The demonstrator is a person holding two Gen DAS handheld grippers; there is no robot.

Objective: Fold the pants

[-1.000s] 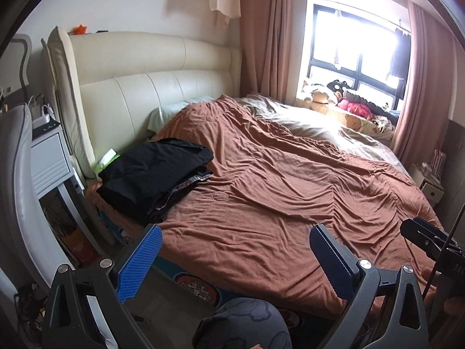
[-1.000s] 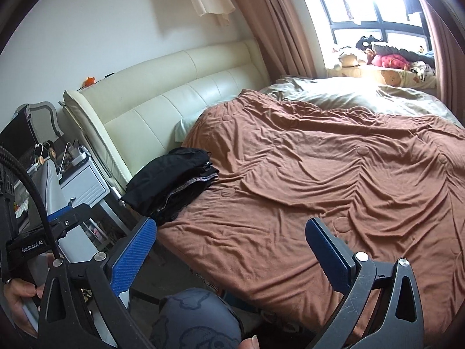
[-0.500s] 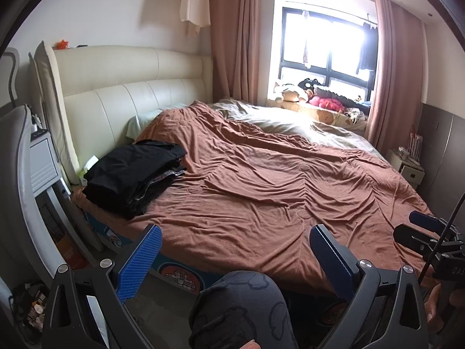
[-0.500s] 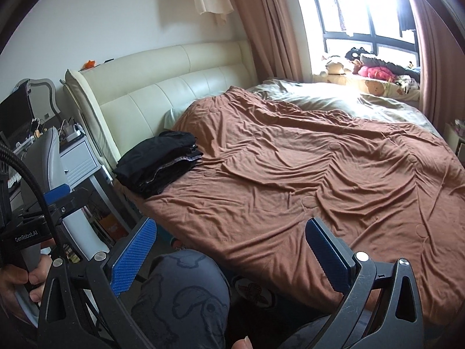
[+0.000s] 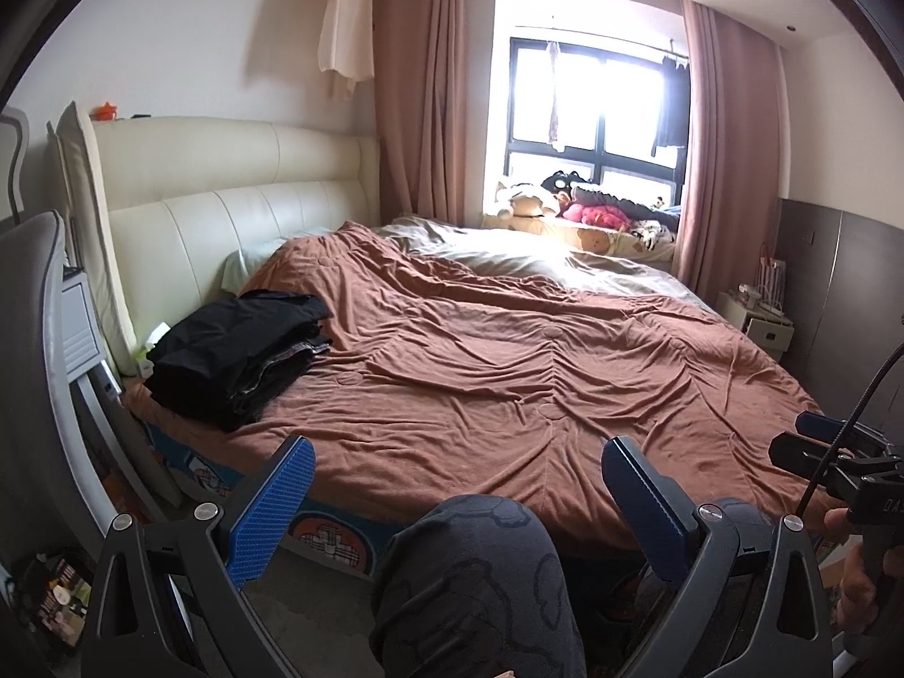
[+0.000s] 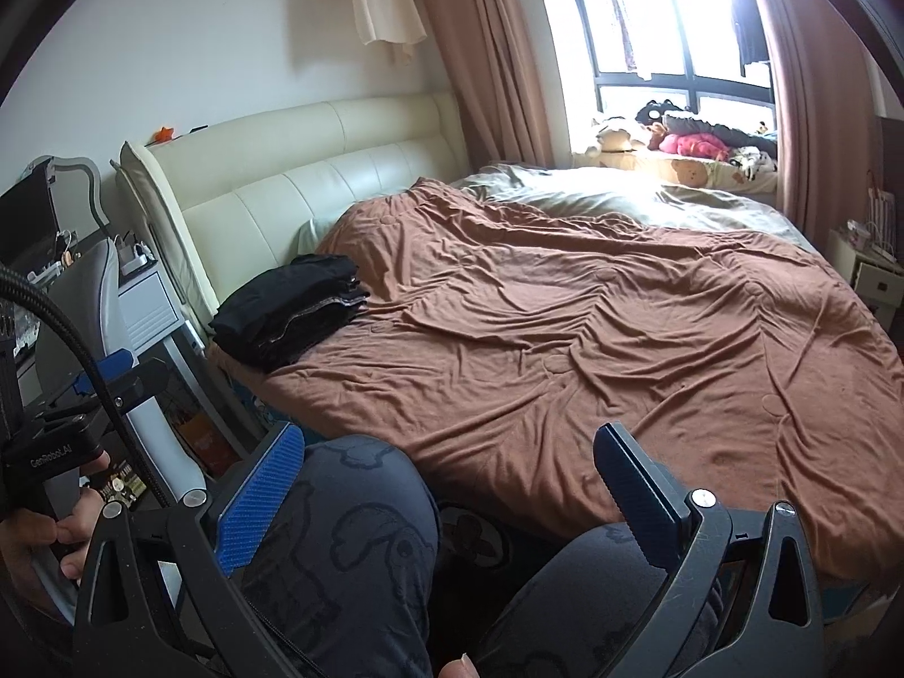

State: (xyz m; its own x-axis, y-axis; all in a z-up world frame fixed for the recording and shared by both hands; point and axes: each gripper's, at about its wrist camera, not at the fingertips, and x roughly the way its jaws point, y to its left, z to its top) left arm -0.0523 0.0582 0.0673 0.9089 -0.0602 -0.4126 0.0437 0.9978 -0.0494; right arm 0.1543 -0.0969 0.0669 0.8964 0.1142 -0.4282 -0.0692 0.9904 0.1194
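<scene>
Left wrist view: left gripper [image 5: 455, 500] held low in front of the bed [image 5: 508, 361], jaws spread wide with nothing between them. Below the gap, a knee in dark patterned trousers [image 5: 474, 570]. Folded black pants [image 5: 237, 356] stacked on the brown blanket [image 5: 537, 373] at the near left corner of the bed, close beside the cream headboard [image 5: 226, 209], well apart from the jaws. Right gripper [image 5: 830, 452] at the right edge, gripped by a hand [image 5: 859, 587].

Right wrist view: right gripper [image 6: 446, 480] likewise wide open and empty, above two knees. Black pants [image 6: 291, 311] on the blanket's left corner by the headboard. Left gripper [image 6: 73, 401] at the left edge, held by a hand [image 6: 39, 542]. Window [image 6: 672, 22] bright beyond the bed.
</scene>
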